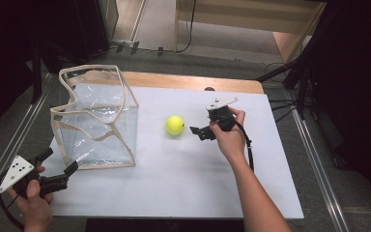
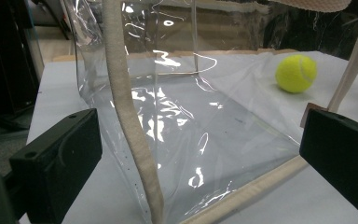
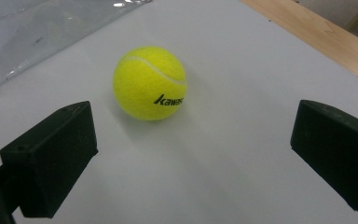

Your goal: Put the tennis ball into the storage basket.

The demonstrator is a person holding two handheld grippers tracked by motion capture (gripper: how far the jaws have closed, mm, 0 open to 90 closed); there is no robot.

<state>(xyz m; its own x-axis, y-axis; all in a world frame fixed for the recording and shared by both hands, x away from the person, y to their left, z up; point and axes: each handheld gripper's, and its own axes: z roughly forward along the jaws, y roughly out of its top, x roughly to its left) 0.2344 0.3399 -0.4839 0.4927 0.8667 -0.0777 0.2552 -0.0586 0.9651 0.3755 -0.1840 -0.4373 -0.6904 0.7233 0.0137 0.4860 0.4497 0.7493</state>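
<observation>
Right gripper (image 1: 199,130) sits just beside the tennis ball (image 1: 175,125), fingers (image 3: 51,154) spread wide with nothing in them, ball ahead of the gap and not yet between them; looks like a lineup for a side grasp

Ball rests on the white desk (image 1: 183,183) near its middle, apart from the clear bag (image 1: 96,121), free to roll, so the approach probably needs to be square

Left gripper (image 1: 58,169) is at the bag's near lower corner, fingers also wide open and empty, straddling the beige trim (image 2: 130,121) without touching it as far as I can tell; likely there to steady the bag, since it's floppy and the open mouth faces up, sagging
</observation>
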